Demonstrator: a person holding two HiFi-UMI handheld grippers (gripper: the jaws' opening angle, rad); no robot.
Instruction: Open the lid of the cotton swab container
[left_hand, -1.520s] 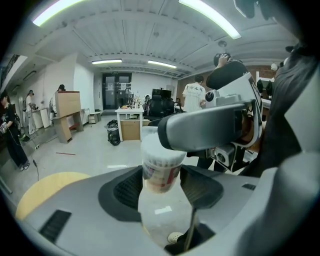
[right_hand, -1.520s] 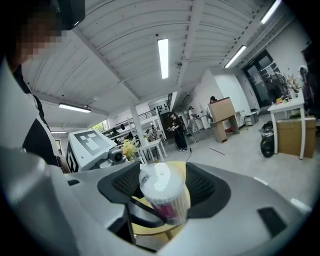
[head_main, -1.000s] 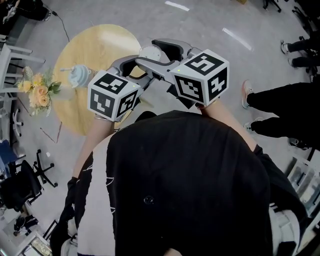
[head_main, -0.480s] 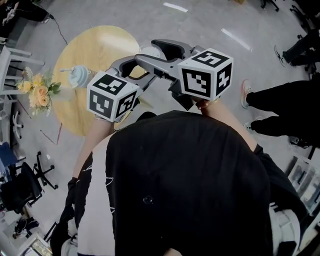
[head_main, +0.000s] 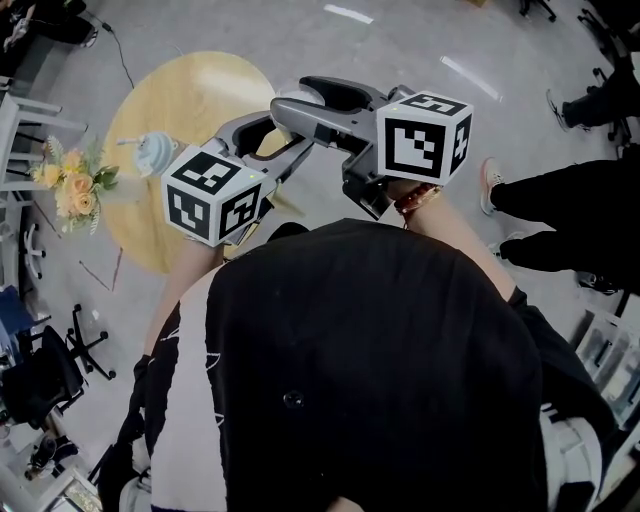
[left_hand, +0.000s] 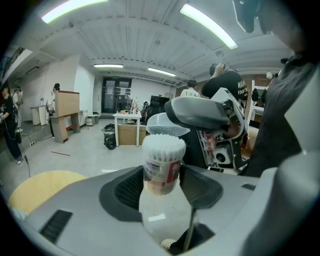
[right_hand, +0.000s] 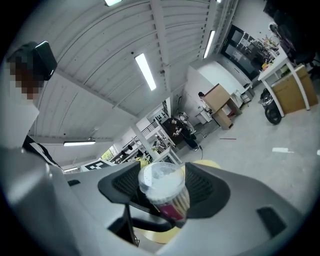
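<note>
Left gripper: the left gripper (left_hand: 162, 191) is raised in front of the person's black shirt (head_main: 380, 350). Its jaws pinch the lower body of the container and have just been closing a little further on it.
Container: a clear plastic cylindrical cotton swab container (left_hand: 161, 172) with a red and white label stands upright between the left jaws. It is held in the air and rests on nothing.
Swabs: the white swab tips (left_hand: 164, 145) are packed tight and stand bare at the open mouth.
Right gripper: the right gripper (right_hand: 161, 189) reaches across from the person's right to meet the left one. Its jaws are pressed on the rim of the lid.
Lid: the clear round plastic lid (left_hand: 157, 126) is off the mouth and sits just above and behind the swab tips. From the right gripper view it hangs over the container's top, slightly off centre. Whether it touches the rim cannot be told.
Counter: a round yellow wooden counter (head_main: 190, 100) lies below and beyond the grippers, towards the person's left.
Flowers: a bunch of yellow and orange flowers (head_main: 72, 180) stands at the counter's left edge.
</note>
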